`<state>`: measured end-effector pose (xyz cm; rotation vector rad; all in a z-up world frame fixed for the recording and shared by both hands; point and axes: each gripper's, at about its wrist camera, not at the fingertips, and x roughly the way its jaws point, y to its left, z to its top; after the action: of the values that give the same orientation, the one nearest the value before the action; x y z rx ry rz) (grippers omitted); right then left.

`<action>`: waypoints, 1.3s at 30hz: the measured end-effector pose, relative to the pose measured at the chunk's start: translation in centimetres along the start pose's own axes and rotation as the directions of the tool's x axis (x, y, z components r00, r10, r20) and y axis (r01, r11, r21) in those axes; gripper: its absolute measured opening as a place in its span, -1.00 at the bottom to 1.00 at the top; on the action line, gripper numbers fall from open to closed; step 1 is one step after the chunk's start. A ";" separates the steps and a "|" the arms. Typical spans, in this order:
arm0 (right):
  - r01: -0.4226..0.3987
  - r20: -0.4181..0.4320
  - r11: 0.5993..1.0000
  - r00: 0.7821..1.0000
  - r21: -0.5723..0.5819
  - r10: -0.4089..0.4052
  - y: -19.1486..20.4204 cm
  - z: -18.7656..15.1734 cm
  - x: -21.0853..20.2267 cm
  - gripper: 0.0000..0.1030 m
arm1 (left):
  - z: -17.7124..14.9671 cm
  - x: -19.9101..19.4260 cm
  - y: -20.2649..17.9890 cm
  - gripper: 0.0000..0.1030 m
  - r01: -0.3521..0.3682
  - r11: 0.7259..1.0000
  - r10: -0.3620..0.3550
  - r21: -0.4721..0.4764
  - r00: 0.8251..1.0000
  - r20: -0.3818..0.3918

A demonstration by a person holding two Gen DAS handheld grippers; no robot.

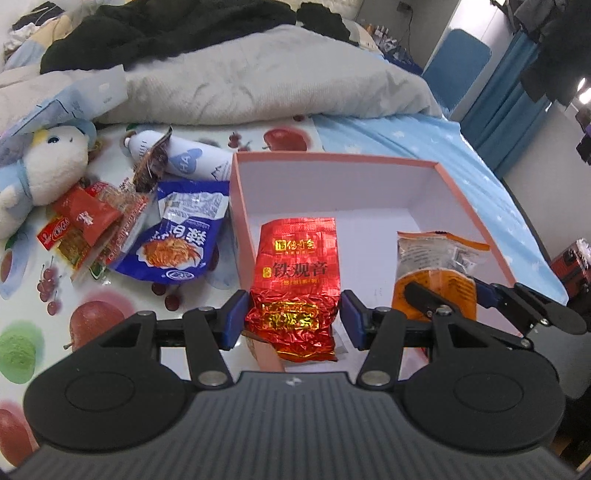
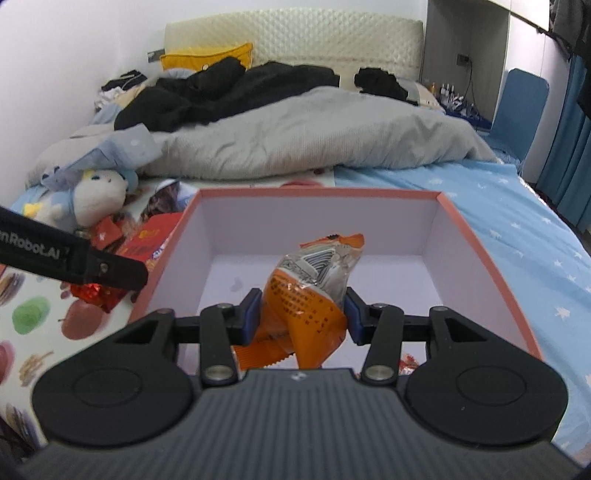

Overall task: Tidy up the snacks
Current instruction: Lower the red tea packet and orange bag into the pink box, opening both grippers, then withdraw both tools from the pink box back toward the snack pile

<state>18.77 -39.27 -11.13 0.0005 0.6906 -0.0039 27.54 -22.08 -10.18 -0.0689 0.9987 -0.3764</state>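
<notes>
A pink box (image 1: 334, 158) with white inner walls lies open on the bed. My left gripper (image 1: 293, 319) is shut on a red foil packet (image 1: 297, 269) with gold writing, held over the box's near left side. My right gripper (image 2: 301, 314) is shut on an orange and grey snack bag (image 2: 306, 295), held above the pink box's (image 2: 491, 266) middle. In the left wrist view that orange bag (image 1: 432, 273) and the right gripper (image 1: 448, 299) show at the box's right side. Loose on the fruit-print cloth left of the box lie a blue packet (image 1: 177, 240) and small red sachets (image 1: 86, 221).
A white plush toy (image 1: 48, 166) and a white tube (image 1: 184, 157) lie beyond the loose snacks. A grey duvet (image 1: 277, 81) and black clothes (image 1: 166, 29) are heaped behind the box. Blue starred sheet (image 2: 517, 221) runs along the right of the box, toward the bed's edge.
</notes>
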 end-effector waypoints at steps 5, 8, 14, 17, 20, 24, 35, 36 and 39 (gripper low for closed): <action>-0.013 -0.026 1.000 1.000 0.023 0.014 -0.3 -0.2 0.7 -0.03 | -0.1 0.3 0.5 0.16 0.003 1.000 -0.004 -0.016 1.000 -0.003; -0.011 -0.026 0.999 1.000 0.032 0.012 -0.5 -0.1 0.6 -0.01 | 0.1 0.3 1.0 0.20 0.003 0.999 -0.004 -0.037 1.000 -0.007; -0.023 -0.014 0.999 1.000 0.048 0.024 -0.7 0.4 0.1 0.08 | 0.6 -0.8 1.5 0.33 0.003 0.999 -0.002 -0.036 0.999 0.032; -0.034 0.016 0.998 0.999 0.054 0.033 -0.5 1.1 -0.8 0.08 | 0.8 -1.9 1.8 0.33 0.003 0.999 -0.001 -0.035 0.998 0.062; -0.043 0.055 0.997 0.998 0.058 0.039 -0.2 2.0 -1.9 0.08 | 1.1 -3.1 2.0 0.33 0.000 1.000 0.003 -0.029 0.996 0.095; -0.061 0.112 0.996 0.992 0.063 0.053 0.3 3.2 -3.6 0.08 | 1.2 -5.1 2.4 0.33 -0.007 1.000 0.011 -0.030 0.989 0.146; -0.098 0.231 0.994 0.969 0.042 0.086 3.4 5.5 -7.9 0.08 | 0.7 -11.1 4.6 0.33 -0.034 0.999 0.040 -0.025 0.960 0.276; -0.103 0.239 0.994 0.967 0.037 0.091 3.9 5.7 -8.2 0.08 | 0.6 -11.6 4.9 0.33 -0.036 0.999 0.041 -0.025 0.958 0.284; -0.117 0.265 0.993 0.958 0.020 0.108 5.3 6.1 -9.2 0.08 | 0.3 -13.2 6.0 0.33 -0.047 0.999 0.052 -0.025 0.950 0.309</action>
<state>15.63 -33.91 -0.58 0.0727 0.4233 0.0917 23.06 -12.00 -0.73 -0.1147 0.6910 -0.3000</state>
